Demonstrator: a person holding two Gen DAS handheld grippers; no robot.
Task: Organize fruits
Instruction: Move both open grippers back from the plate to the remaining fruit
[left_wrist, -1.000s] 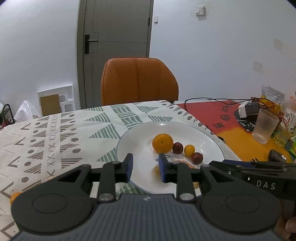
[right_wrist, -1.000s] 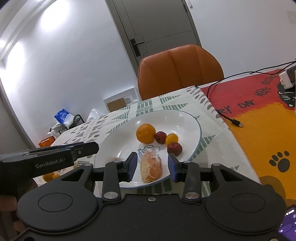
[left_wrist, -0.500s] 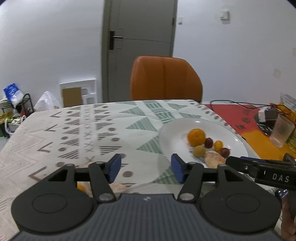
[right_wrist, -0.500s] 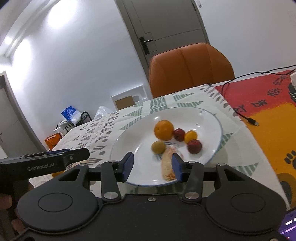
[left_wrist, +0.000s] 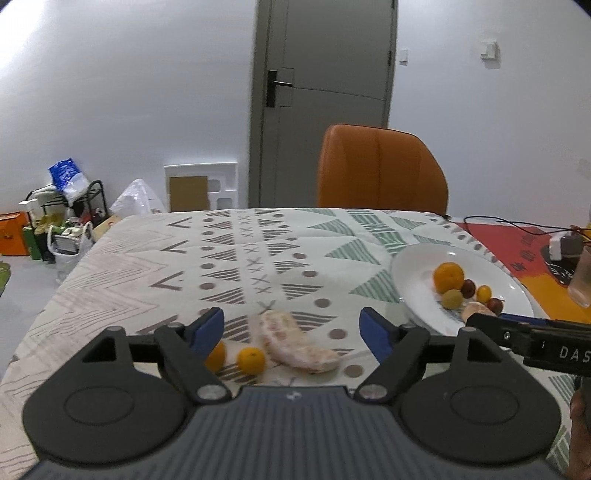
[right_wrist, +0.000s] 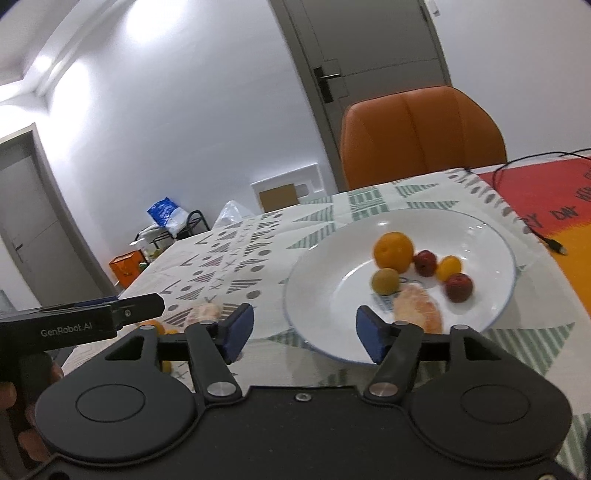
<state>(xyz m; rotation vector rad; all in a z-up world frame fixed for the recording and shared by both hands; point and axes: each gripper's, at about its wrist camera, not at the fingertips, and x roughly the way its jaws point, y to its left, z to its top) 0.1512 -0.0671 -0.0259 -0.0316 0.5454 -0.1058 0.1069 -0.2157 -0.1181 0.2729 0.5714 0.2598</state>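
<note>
- Left gripper (left_wrist: 291, 330): fingers opening, nothing between; the peeled segment (left_wrist: 295, 347) lies just ahead on the surface, long axis slanting across the gap.
- Right gripper (right_wrist: 304, 332): fingers opening, empty, facing the plate (right_wrist: 314, 295).

White plate (right_wrist: 317, 291) with a thin blue rim; orange tangerine (right_wrist: 392, 250); dark red plums (right_wrist: 458, 287); bench cloth (left_wrist: 236, 266) cream with grey and green triangles, dots, crosses; chair (left_wrist: 380, 173) burnt orange; tool pads (left_wrist: 208, 328) blue.
</note>
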